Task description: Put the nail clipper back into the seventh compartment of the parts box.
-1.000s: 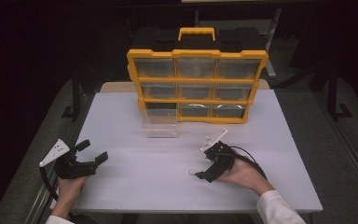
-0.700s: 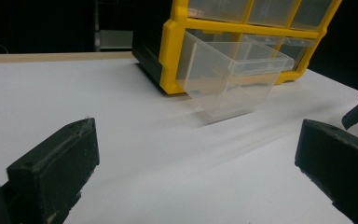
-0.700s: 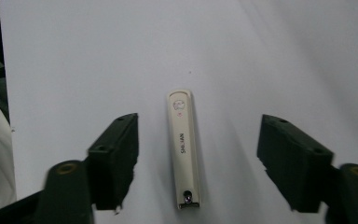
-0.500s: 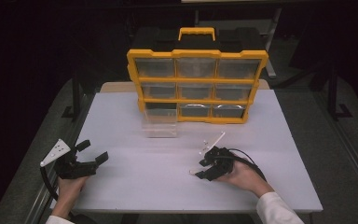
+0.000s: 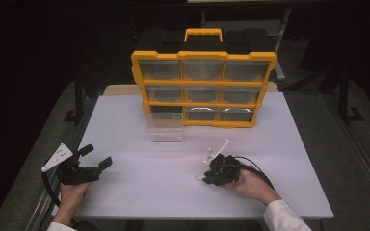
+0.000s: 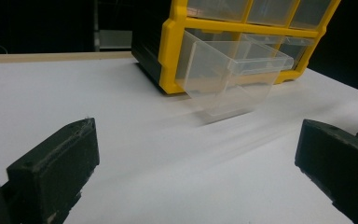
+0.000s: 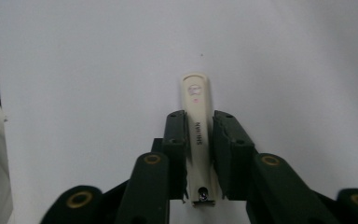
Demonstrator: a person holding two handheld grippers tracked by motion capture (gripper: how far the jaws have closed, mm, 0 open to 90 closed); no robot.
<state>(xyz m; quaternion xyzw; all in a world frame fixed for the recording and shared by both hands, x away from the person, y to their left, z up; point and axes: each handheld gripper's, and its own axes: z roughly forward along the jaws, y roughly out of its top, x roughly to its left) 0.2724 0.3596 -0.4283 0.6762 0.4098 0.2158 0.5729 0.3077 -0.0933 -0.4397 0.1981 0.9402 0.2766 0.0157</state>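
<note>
Right gripper (image 7: pixel 199 140): near right of bench (image 5: pixel 139 178); jaws clamped on a cream nail clipper (image 7: pixel 198 126), held low over the surface.
Left gripper (image 5: pixel 89 163): near left; jaws spread wide, holding nothing.
Clear drawer (image 6: pixel 233 74): pulled out of the far organiser's (image 5: pixel 203 86) bottom-left slot, resting in front of it.
Step, judged: clipper probably bound for that drawer.
Technique: lift clear first, keep clipper level, release inside the rim, not over it.
</note>
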